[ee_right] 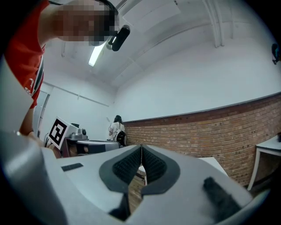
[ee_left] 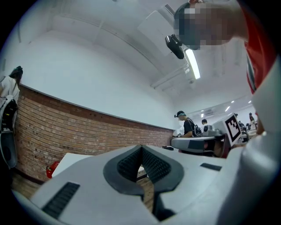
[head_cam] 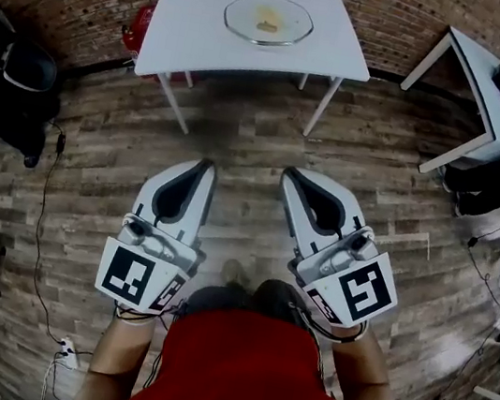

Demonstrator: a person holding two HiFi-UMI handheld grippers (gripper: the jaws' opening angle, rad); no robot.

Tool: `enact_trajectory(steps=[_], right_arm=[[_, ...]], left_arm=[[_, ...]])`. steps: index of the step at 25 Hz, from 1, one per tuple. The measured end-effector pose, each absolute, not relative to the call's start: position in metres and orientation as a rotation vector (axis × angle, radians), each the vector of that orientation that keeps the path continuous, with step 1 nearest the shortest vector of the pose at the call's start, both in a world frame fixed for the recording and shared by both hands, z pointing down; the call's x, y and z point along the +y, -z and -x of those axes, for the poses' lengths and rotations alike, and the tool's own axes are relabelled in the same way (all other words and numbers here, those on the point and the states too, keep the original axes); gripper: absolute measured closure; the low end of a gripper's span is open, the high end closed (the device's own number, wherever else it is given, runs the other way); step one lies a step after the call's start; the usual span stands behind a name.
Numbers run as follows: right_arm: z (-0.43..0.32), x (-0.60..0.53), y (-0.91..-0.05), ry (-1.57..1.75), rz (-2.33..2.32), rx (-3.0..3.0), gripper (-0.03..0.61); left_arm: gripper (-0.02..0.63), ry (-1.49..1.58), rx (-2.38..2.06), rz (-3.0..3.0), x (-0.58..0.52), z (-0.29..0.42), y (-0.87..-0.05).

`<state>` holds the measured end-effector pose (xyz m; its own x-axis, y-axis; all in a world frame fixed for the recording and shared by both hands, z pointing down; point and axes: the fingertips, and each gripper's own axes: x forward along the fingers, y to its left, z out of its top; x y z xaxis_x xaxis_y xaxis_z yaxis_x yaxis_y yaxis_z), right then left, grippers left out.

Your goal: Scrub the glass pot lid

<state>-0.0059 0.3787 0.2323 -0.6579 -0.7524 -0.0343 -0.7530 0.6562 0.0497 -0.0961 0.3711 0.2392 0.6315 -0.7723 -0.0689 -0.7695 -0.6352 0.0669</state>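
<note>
Far across the wooden floor, the glass pot lid [head_cam: 294, 23] lies on the white table [head_cam: 182, 36], well apart from both tools.
Left gripper [head_cam: 206, 166] and right gripper [head_cam: 290, 174] are held level, side by side just ahead of the person's body, tips aimed at the table, each with its jaws pressed together on nothing. A small yellowish thing [head_cam: 268, 24] rests on the lid; I cannot tell what it is. My judgement of the risk: shut jaws nudging the smooth lid could skid it toward the table's edge unless one gripper steadies it.
</note>
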Motion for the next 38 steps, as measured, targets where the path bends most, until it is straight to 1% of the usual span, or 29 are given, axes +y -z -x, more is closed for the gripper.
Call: enact_trajectory(steps=[10, 17, 38], right_arm=[[0.003, 0.319, -0.240, -0.084, 1.334, 2.854, 0.549], [0.000, 0.251, -0.247, -0.080, 1.296, 2.851, 0.549], [-0.082, 0.007, -0.237, -0.143, 1.129, 2.874, 0.549]], left_arm=[[0.597, 0.165, -1.306, -2.767, 0.311, 0.100, -0.249], [0.597, 0.151, -1.359, -2.746, 0.247, 0.100, -0.257], [0.597, 0.143, -1.543, -2.697, 0.011, 0.021, -0.246]])
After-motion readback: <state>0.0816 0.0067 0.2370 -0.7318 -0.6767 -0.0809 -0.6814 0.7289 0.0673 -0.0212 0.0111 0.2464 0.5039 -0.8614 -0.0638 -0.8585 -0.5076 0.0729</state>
